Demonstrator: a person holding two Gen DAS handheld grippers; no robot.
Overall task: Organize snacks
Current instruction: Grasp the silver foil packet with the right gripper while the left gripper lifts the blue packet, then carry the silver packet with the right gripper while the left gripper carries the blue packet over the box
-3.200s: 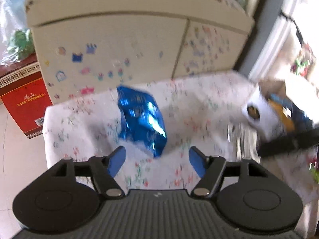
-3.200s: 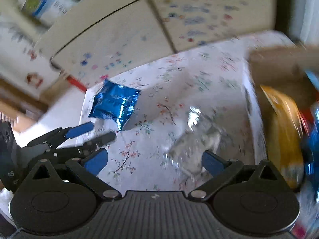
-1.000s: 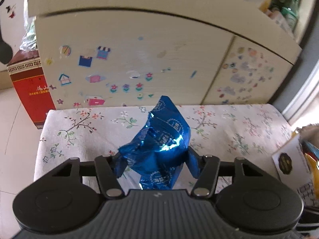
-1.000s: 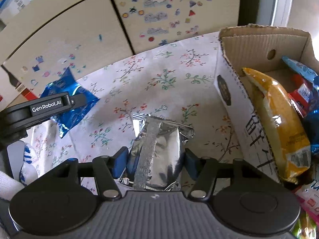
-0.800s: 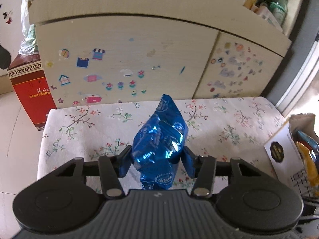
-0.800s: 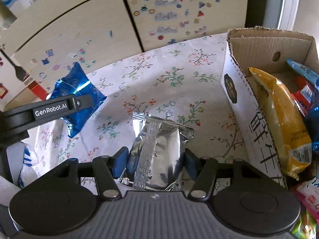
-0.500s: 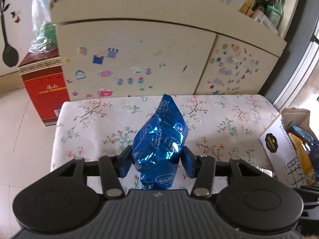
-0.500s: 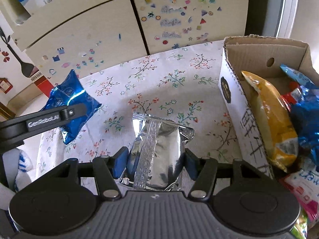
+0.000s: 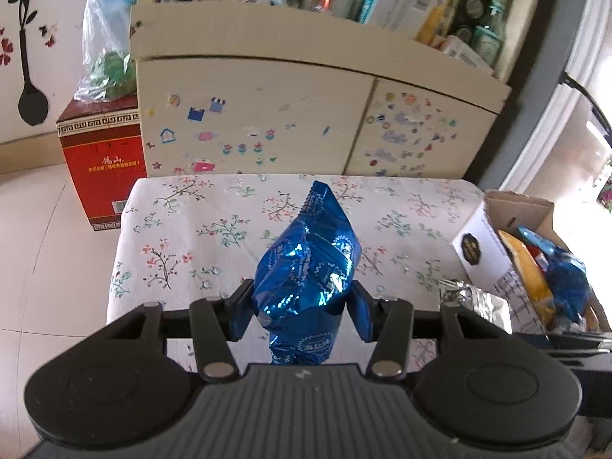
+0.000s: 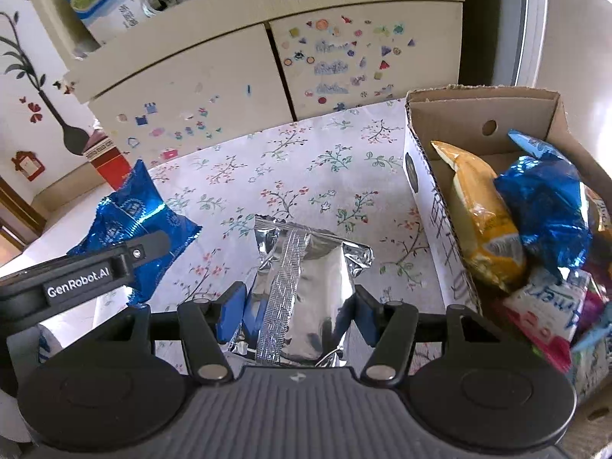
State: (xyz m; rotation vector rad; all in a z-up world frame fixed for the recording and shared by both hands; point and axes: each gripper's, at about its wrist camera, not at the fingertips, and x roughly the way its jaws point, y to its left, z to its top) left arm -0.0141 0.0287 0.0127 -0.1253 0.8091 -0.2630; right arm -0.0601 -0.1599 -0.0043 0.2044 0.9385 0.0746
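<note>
You have both loose snacks in hand, one per gripper. Your left gripper [image 9: 302, 315] is pinched on the blue foil snack bag [image 9: 308, 267], which stands upright between the blue pads above the floral tablecloth [image 9: 214, 225]. Your right gripper [image 10: 298, 311] is clamped on the silver foil pouch [image 10: 302, 279], seam side up, just left of the cardboard box [image 10: 424, 199].

The sorting looks most of the way done. The box at the right edge of the table already holds one yellow snack bag [image 10: 482, 225], one blue foil bag [image 10: 547, 210] and one pink-and-white packet [image 10: 547, 313] at its near end (more may lie beneath; the pile hides it). What is left, as far as you can see, is these two bags: carry each over the box wall and let go. No other snack lies on the cloth.

Count, then: two blue foil bags, one silver pouch, one yellow bag, one pink-and-white packet, one box. The silver pouch has the shorter trip.
</note>
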